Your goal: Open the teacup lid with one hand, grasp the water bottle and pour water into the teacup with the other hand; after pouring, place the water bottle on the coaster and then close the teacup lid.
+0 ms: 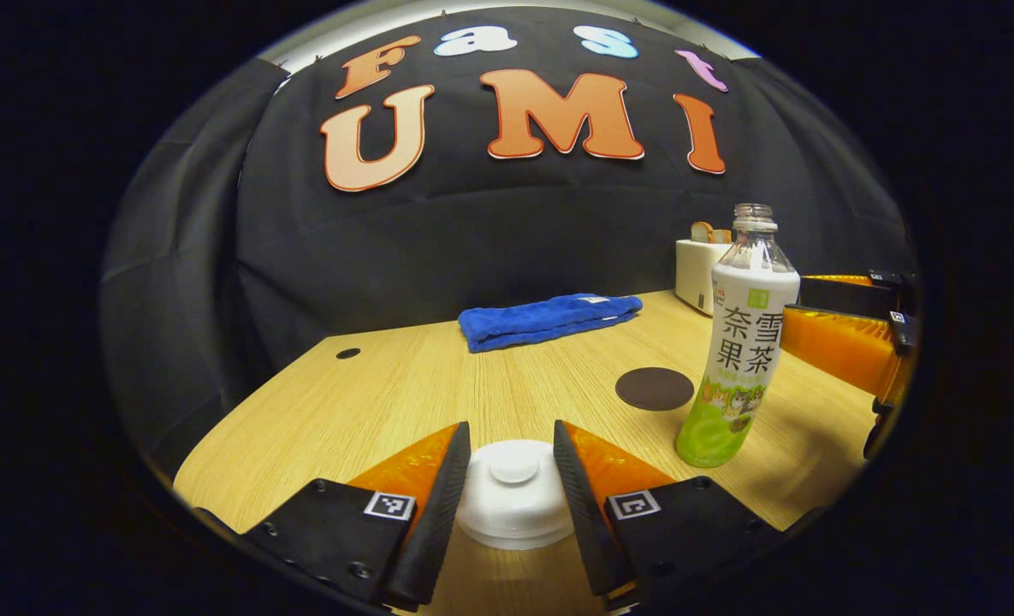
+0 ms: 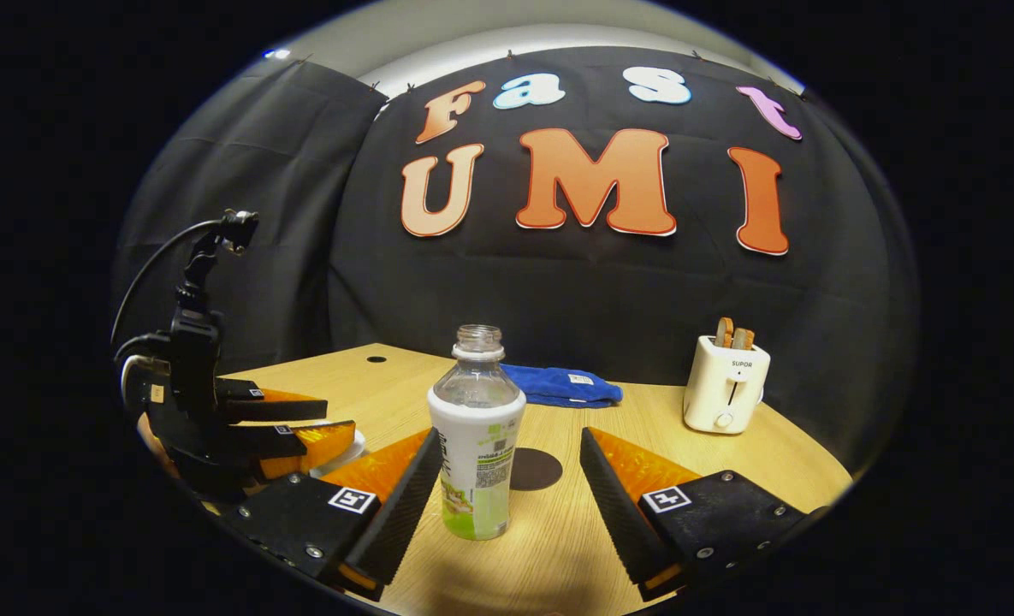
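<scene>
Seeing my left hand-held gripper (image 1: 512, 479) spread wide around white teacup lid (image 1: 513, 494), fingers apart from it. Right hand-held gripper (image 2: 507, 483) wide open, water bottle (image 2: 476, 436) uncapped, upright on tabletop (image 2: 763, 453) between fingers, untouched. Dark coaster (image 2: 536, 469) just behind bottle. Farther back: blue towel (image 2: 562, 385), toaster (image 2: 723, 385).

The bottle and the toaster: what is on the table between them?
In the right gripper view, the dark round coaster lies between the bottle and the toaster; beyond it, bare wooden table.
</scene>
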Tool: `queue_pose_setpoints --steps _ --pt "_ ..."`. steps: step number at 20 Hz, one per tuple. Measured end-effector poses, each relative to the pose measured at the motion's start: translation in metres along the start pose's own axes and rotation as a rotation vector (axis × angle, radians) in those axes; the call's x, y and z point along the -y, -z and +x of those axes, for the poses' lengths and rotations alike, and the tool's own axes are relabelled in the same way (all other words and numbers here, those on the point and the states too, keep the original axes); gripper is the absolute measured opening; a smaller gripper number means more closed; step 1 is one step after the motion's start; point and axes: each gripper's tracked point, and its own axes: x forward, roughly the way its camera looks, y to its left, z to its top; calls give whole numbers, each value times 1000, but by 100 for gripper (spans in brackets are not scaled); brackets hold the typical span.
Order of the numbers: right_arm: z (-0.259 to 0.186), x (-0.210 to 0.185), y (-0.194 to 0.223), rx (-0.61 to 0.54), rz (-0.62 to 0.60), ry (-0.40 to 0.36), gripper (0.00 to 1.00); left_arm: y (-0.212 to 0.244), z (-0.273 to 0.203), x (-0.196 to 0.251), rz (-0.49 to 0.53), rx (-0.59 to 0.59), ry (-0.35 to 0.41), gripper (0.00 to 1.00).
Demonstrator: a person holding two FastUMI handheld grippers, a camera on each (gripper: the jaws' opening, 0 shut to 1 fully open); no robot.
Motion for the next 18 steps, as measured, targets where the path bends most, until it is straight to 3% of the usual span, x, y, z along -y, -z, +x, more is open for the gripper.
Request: queue_pose_setpoints --steps 2,4,5,6,7,8,9,18 --pt "0 0 2 -6 -1 -2 97 4 1 5 -4 -15 23 63" --pt "0 0 3 -12 -5 -2 97 1 2 5 -2 -7 22 53" --pt "0 0 3 -15 -5 -3 97 3 3 5 -3 -13 22 56" --pt "1 -1 4 -18 -3 -5 97 2 4 1 2 -3 3 53" --pt "1 -2 5 -22 0 -8 97 1 6 -1 -7 -3 -5 47" --pt "2 -3 7 -30 3 -16 97 2 3 0 -8 -3 -2 34" --pt "3 -5 9 -39 6 -23 97 0 4 1 -6 4 1 31" --pt "18 -18 26 -106 -8 -46 97 -17 0 -18 -54 68 -32 34"
